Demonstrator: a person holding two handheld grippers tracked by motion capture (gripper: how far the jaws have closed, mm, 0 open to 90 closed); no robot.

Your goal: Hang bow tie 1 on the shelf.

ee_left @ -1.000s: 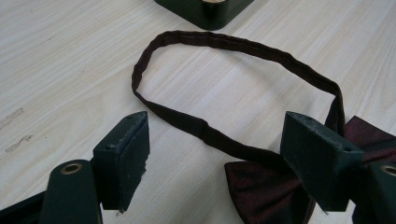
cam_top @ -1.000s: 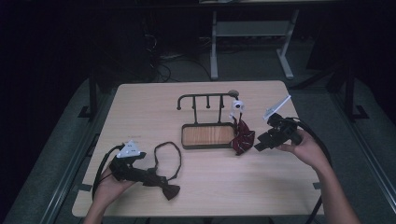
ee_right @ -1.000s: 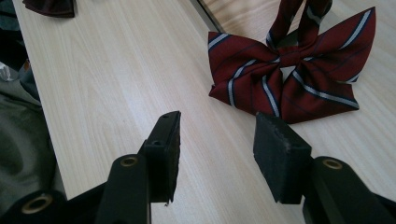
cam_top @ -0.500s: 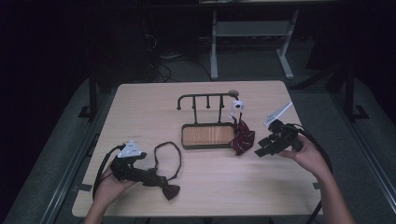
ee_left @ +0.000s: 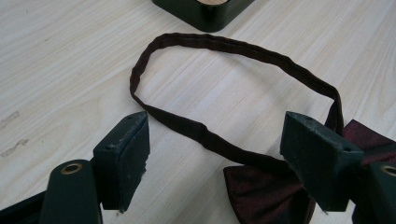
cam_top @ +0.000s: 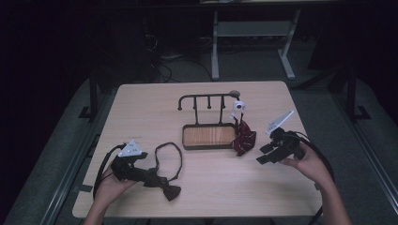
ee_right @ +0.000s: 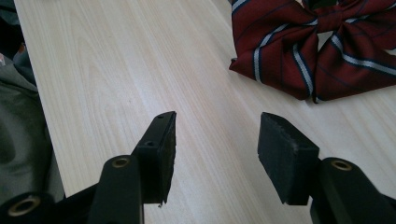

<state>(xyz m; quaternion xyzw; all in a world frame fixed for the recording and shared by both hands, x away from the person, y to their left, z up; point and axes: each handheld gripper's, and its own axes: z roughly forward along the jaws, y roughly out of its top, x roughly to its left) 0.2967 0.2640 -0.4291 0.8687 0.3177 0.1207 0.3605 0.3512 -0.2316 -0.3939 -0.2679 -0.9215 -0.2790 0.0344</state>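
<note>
A dark maroon bow tie (cam_top: 170, 191) lies near the table's front left, its strap (cam_top: 169, 149) looped out toward the rack. My left gripper (cam_top: 152, 177) is open and low over it. In the left gripper view the strap (ee_left: 219, 44) runs across between the jaws, and the bow (ee_left: 266, 191) sits by the right jaw. A red striped bow tie (cam_top: 244, 137) rests against the right end of the tray. My right gripper (cam_top: 265, 155) is open just right of it and holds nothing. The striped tie (ee_right: 322, 51) lies ahead of its jaws, apart from them.
A black rack with pegs (cam_top: 206, 97) stands mid-table on a wood-bottomed tray (cam_top: 209, 136). A small white piece (cam_top: 238, 106) hangs at the rack's right end. The table's near edge (cam_top: 197, 216) runs below both hands. Bare wood (cam_top: 145, 112) stretches left of the rack.
My right gripper has drawn back from the striped tie toward the near edge. The left gripper and the dark tie have stayed put.
</note>
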